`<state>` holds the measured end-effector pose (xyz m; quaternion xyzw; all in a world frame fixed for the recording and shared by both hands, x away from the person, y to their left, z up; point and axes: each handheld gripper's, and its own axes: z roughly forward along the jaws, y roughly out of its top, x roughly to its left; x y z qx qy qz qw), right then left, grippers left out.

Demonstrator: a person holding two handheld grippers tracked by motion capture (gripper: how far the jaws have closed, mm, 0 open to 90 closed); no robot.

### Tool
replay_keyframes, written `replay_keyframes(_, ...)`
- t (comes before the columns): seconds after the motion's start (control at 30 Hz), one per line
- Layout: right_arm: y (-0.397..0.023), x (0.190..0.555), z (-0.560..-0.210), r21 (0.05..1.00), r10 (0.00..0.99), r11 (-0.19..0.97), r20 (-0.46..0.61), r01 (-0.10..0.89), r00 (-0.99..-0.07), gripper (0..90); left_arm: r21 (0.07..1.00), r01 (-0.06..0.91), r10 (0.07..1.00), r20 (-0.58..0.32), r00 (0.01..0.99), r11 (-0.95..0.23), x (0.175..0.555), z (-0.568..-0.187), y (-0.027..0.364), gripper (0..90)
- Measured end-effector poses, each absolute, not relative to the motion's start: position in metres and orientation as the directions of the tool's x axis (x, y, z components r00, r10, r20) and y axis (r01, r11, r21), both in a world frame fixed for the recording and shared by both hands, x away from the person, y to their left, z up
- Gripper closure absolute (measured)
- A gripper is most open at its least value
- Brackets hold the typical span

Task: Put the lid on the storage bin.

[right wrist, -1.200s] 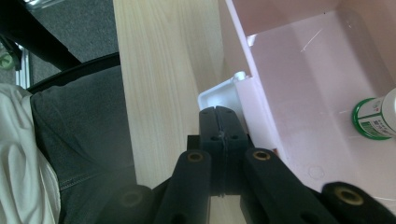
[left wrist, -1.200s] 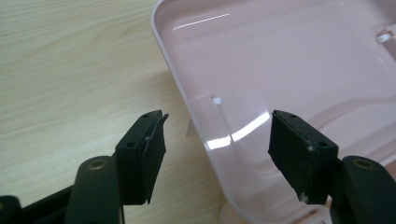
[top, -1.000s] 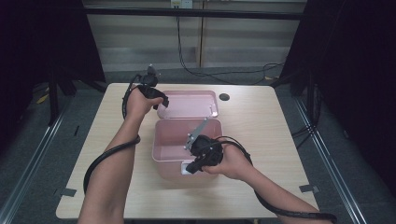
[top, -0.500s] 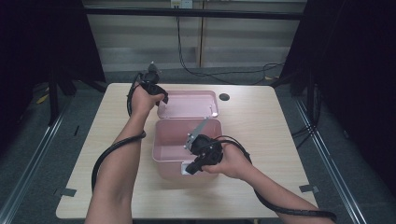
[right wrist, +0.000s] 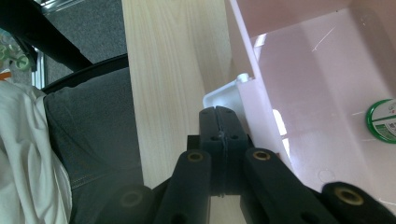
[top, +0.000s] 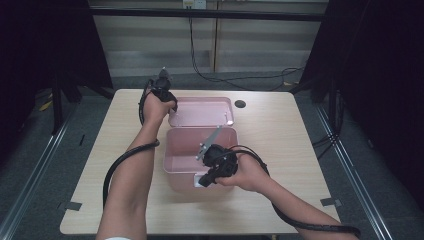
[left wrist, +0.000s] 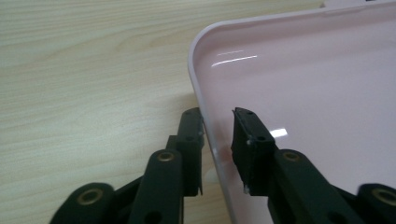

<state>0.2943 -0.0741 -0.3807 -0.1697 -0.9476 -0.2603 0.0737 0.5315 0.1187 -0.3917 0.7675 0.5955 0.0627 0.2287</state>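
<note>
A pink plastic box stands open mid-table, its lid lying flat behind it. My left gripper straddles the lid's rim at its far left corner. Its jaws have just been closing: one pad touches the rim's outside, the other stands a little off inside. My right gripper is shut, jaws together, with its tips at the white latch on the box's front wall. In the high view that gripper lies low against the box front. A green-rimmed round thing lies inside the box.
The wooden table has a dark round hole behind the lid. Black cables trail from both grippers along the forearms. The person's lap in dark trousers is just below the table's near edge.
The left hand has shifted slightly right, onto the lid's far left corner. The right hand and the box have stayed put.
</note>
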Motion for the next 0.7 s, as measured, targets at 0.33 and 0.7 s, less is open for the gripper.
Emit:
replay_keyframes(0.33, -0.073, 0.294, -0.381, 0.464, 0.288, 0.807, 0.230, 0.365, -0.929, 90.0, 0.401, 0.904, 0.948, -0.205, 0.243, -0.146, 0.534, -0.391, 0.123, 83.0)
replay_keyframes(0.7, -0.071, 0.292, -0.382, 0.447, 0.295, 0.812, 0.239, 0.375, -0.925, 90.0, 0.422, 0.897, 0.952, -0.199, 0.232, -0.131, 0.529, -0.376, 0.124, 84.3)
